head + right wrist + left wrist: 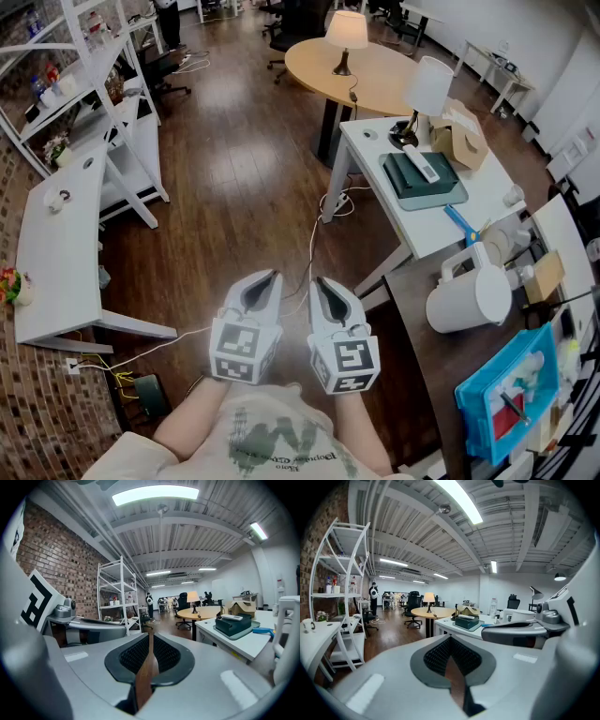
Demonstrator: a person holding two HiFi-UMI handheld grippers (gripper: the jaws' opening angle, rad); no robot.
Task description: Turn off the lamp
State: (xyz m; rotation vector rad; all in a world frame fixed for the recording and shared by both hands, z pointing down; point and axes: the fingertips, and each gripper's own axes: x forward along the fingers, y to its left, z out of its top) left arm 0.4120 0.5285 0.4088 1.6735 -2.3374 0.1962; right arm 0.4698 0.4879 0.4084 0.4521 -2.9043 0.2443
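Note:
A lit table lamp point(346, 33) with a cream shade stands on the round wooden table point(375, 80) at the far side of the room. It shows small and distant in the left gripper view point(429, 598) and in the right gripper view point(192, 597). A second lamp with a white shade point(429, 85) stands on the white desk point(487, 202), unlit as far as I can tell. My left gripper point(267, 279) point(449, 641) and right gripper point(321, 283) point(150, 637) hang side by side close to my body. Both are shut with nothing in them, far from either lamp.
The white desk carries a dark box with a remote point(419, 176) and a cardboard box point(459, 131). A white jug point(472, 295) and a blue tray point(511, 394) sit at the right. White shelving point(103, 84) and a white table point(56, 244) line the left. Cables point(317, 234) cross the wooden floor.

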